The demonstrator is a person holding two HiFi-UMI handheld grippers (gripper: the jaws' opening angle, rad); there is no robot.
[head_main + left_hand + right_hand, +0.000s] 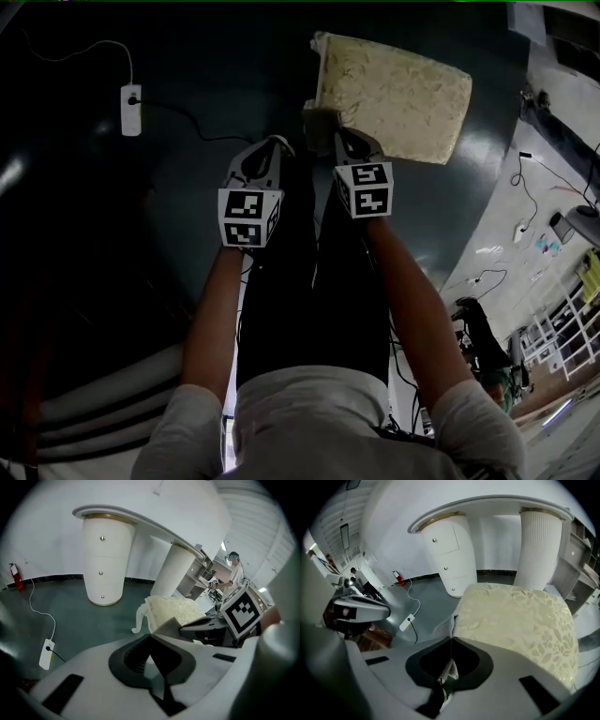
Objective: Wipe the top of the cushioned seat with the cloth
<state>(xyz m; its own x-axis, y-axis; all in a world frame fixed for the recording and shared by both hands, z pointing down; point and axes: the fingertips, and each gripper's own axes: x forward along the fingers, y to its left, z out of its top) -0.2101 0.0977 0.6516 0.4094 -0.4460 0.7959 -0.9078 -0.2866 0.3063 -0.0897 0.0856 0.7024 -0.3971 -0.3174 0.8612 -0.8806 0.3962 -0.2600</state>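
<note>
The cushioned seat (394, 94) is a cream, leaf-patterned square pad standing on the dark floor, at the upper right of the head view. My right gripper (339, 139) is at its near-left corner, shut on a grey cloth (322, 118) that sticks out past the tips against that corner. In the right gripper view the seat (515, 620) fills the right half, and a strip of cloth (449, 671) shows between the closed jaws. My left gripper (277, 142) hangs just left of the right one, shut and holding nothing. Its own view shows the seat (173, 610) and cloth (168, 625) ahead.
A white power strip (131, 108) with its cable lies on the dark green floor (187, 206) to the left. Beyond the seat stand a white rounded pedestal (103, 559) and a ribbed white column (539, 550) under a curved counter. A person (233, 566) stands far off.
</note>
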